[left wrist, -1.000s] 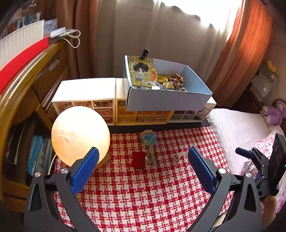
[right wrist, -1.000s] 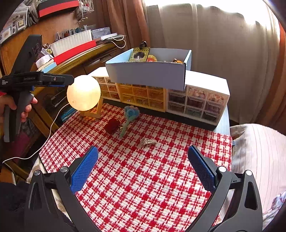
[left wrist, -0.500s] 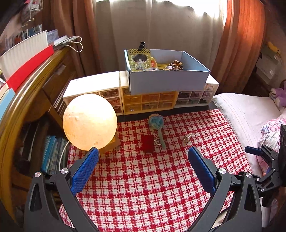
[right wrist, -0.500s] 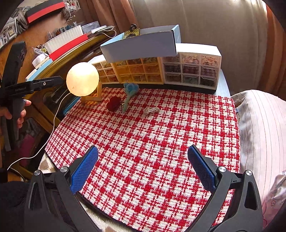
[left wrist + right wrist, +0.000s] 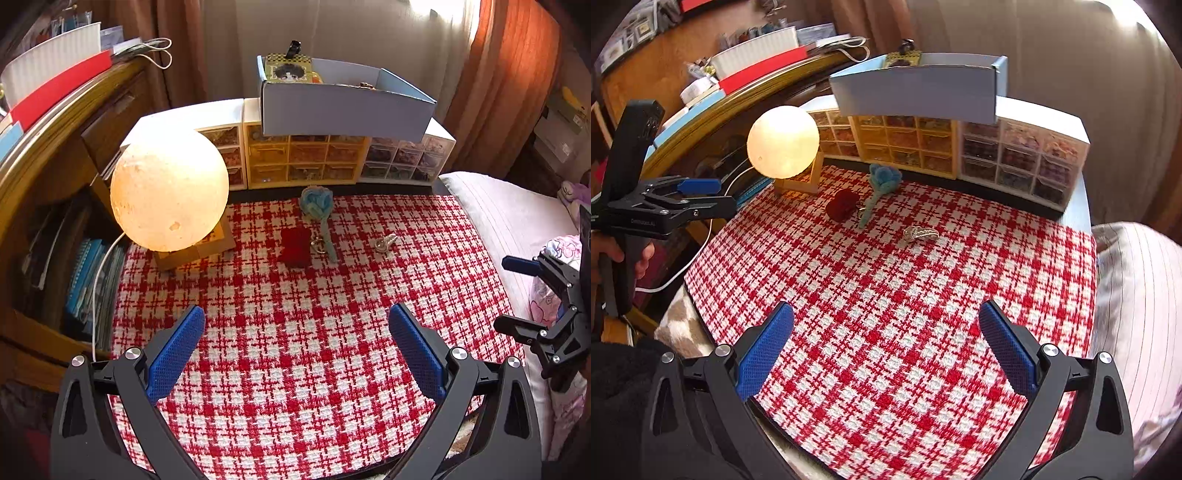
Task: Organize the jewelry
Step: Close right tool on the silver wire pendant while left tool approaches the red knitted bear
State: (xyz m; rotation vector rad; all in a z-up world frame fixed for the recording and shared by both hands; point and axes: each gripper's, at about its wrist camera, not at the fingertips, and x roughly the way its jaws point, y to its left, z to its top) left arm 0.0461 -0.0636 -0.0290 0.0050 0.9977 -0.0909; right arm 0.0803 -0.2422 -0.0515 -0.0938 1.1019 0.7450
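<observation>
On the red-and-white checked cloth (image 5: pixel 295 332) (image 5: pixel 923 314) lie a dark red plush charm (image 5: pixel 294 246) (image 5: pixel 842 204), a blue knitted flower keychain (image 5: pixel 317 206) (image 5: pixel 882 181) and a small silver trinket (image 5: pixel 385 242) (image 5: pixel 921 233). A pale blue box (image 5: pixel 343 107) (image 5: pixel 919 94) holding jewelry sits on the little drawer units (image 5: pixel 306 158) (image 5: pixel 1015 155) at the back. My left gripper (image 5: pixel 295 347) hangs open over the near cloth with nothing between its fingers. My right gripper (image 5: pixel 886 347) is likewise open and empty, well short of the items.
A glowing moon lamp (image 5: pixel 168 192) (image 5: pixel 783 142) on a wooden stand occupies the cloth's left rear. A wooden shelf (image 5: pixel 44 147) with books borders the left. A pink bed (image 5: pixel 509 229) lies to the right. Curtains hang behind.
Both grippers have sunk lower and drawn back from the drawer units, so the box's contents are now mostly hidden behind its front wall. Both stay open.
</observation>
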